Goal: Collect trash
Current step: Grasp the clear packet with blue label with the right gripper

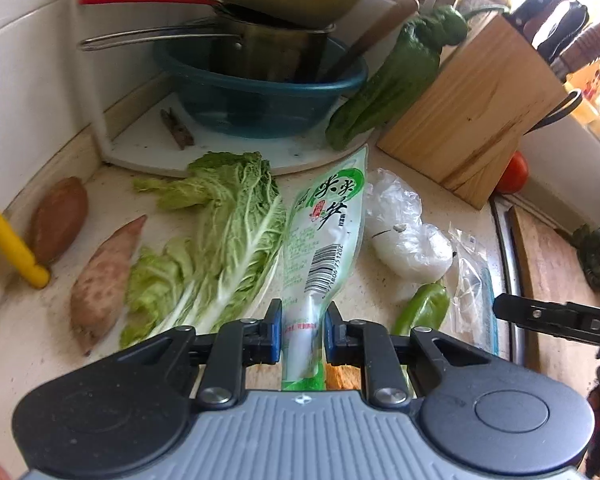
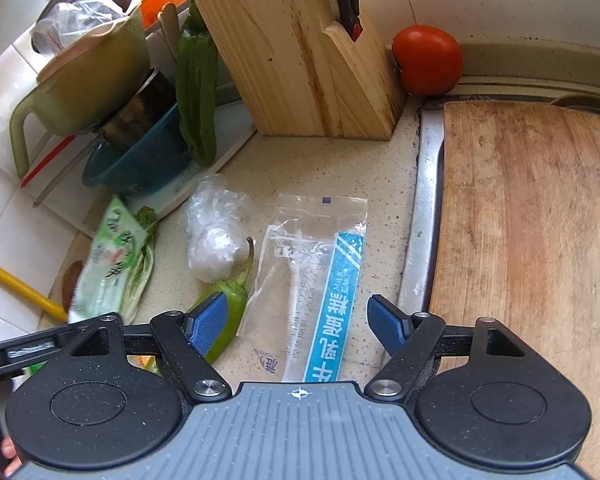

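Note:
My left gripper [image 1: 302, 322] is shut on the near end of a green and white snack wrapper [image 1: 324, 232], which stretches away over the counter; the same wrapper [image 2: 108, 264] shows blurred at the left of the right wrist view. My right gripper [image 2: 298, 322] stands open above a clear wrapper with a blue stripe [image 2: 312, 288] that lies flat between its fingers. A crumpled clear plastic bag [image 2: 214, 232] lies just left of that wrapper, also seen as the bag [image 1: 404, 228] in the left wrist view. The clear wrapper [image 1: 470, 280] sits at the right there.
A cabbage leaf [image 1: 220, 232], two sweet potatoes [image 1: 104, 280] and a small green pepper [image 2: 224, 316] lie on the counter. A wooden knife block [image 2: 300, 44], a tomato [image 2: 427, 60], a blue basin [image 1: 260, 92] of stacked pots and a cutting board [image 2: 528, 240] surround the spot.

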Available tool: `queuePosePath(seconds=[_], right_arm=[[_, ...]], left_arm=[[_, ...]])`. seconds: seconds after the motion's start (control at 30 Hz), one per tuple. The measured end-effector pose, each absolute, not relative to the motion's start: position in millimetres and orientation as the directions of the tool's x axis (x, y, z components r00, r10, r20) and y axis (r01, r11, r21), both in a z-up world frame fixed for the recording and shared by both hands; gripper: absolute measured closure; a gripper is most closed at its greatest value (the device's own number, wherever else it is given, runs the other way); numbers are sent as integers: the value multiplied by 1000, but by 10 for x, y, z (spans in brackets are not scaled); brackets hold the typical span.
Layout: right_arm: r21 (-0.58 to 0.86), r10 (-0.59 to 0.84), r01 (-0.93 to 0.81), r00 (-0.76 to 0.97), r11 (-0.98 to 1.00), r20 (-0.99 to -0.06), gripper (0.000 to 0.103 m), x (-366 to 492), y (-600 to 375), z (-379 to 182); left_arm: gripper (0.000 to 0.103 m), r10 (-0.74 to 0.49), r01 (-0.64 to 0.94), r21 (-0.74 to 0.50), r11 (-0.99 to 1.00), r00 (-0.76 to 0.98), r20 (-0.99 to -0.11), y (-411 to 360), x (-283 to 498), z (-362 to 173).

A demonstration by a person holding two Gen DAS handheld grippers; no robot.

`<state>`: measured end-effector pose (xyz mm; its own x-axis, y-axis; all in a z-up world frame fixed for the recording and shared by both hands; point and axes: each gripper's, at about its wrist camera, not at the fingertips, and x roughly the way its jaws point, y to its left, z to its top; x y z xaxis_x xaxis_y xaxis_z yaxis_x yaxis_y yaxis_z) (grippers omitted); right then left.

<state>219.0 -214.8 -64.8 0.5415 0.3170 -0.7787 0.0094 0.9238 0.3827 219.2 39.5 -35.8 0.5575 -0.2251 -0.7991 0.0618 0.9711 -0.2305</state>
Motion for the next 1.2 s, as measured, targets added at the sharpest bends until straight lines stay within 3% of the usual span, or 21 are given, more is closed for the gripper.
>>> queuePosePath(seconds=[0.47,0.57,0.63,0.73,0.87,1.2], right_arm=[[259,262,-83,543,962,-798,15,2318,-1864,-780],[210,239,-117,544,971,-804,33,2305,-1806,-762],[225,259,-128,534,966,-805,57,2304,-1826,-749],[266,285,-112,518,958,-807,68,2283,-1915,-740],[317,318,-92,517,944,-795,77,2183,-1996,-706],[449,400,-58,565,892,-722,78,1919,-2265,-436]], left_arm=[[84,-272,107,-257,961,547,-791,305,2083,-337],[84,-279,104,-267,958,541,-793,311,2087,-355],[84,-281,104,-268,958,540,-793,312,2082,-356],[84,-285,110,-270,957,545,-789,315,2069,-339],[84,-283,115,-264,958,553,-784,313,2051,-314],[84,-279,120,-258,959,581,-765,314,1911,-216]])
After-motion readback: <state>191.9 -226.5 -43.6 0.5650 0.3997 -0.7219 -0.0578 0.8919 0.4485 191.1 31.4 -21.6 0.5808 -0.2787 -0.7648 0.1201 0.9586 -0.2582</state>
